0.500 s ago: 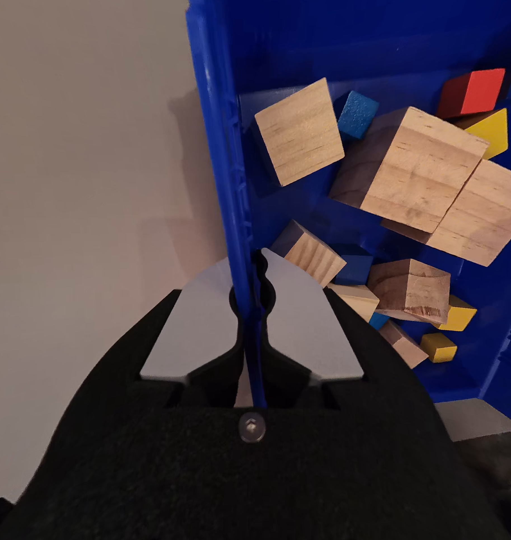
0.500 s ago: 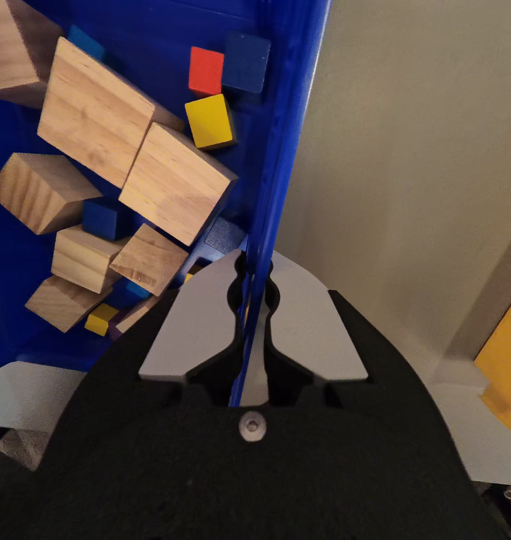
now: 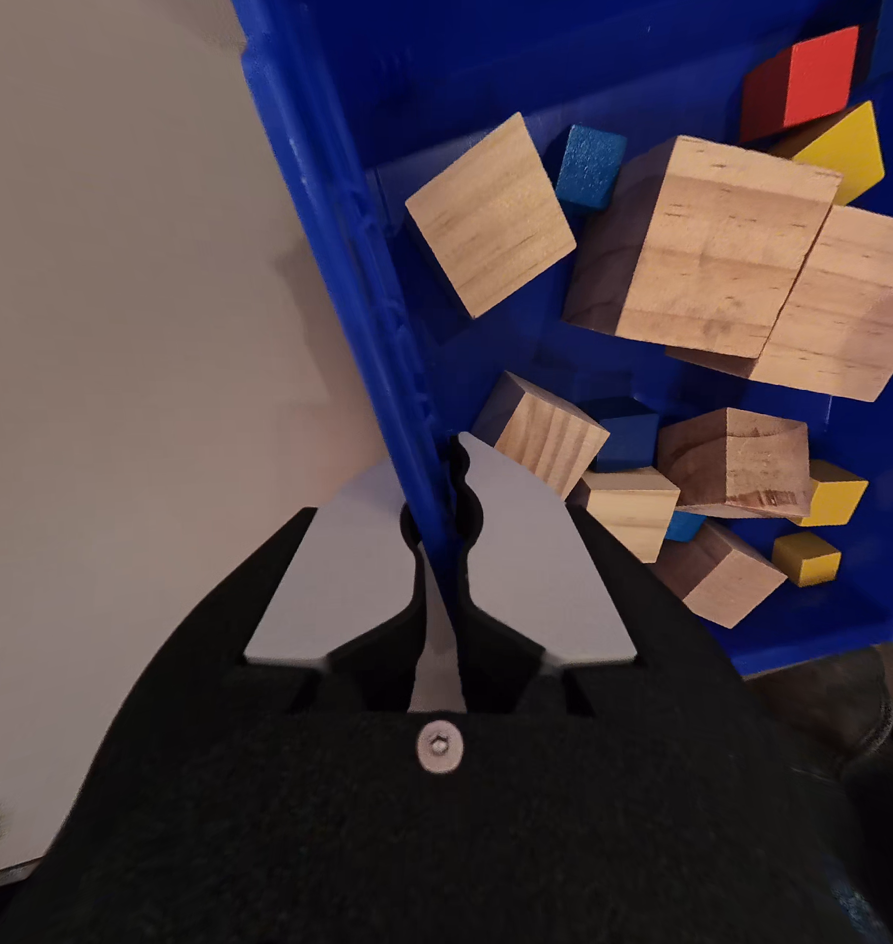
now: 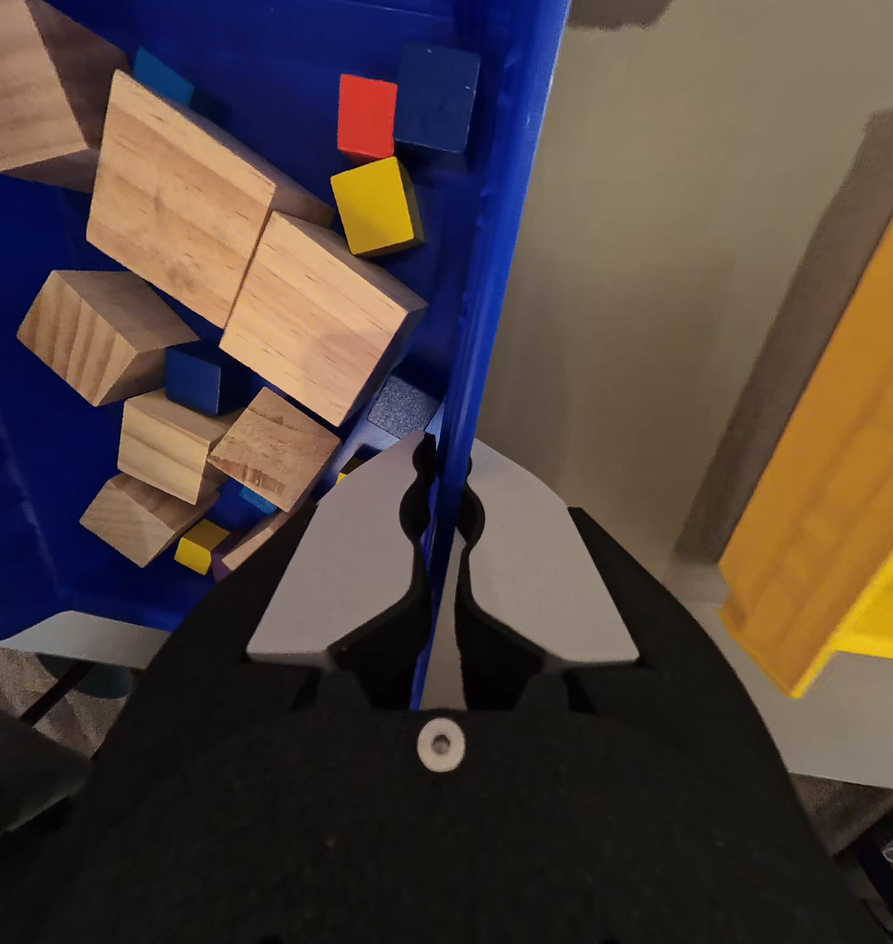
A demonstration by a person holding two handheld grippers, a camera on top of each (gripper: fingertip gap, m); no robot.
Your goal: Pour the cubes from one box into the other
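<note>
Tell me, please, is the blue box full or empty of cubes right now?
Neither: the blue box holds a loose layer of wooden, blue, yellow and red cubes, with bare blue floor showing between them.

The blue box [image 3: 342, 286] is smooth moulded plastic with a slight sheen; the large cubes [image 3: 490, 214] are bare, matt wood with visible grain; the small cubes [image 4: 366, 117] carry flat red, yellow and blue paint; the yellow box [image 4: 842, 459] at far right looks like ribbed plastic; each hand-held gripper's fingers [image 3: 536, 572] are smooth matt grey on grainy black bodies; the bench [image 3: 127, 306] is plain and matt.
</note>
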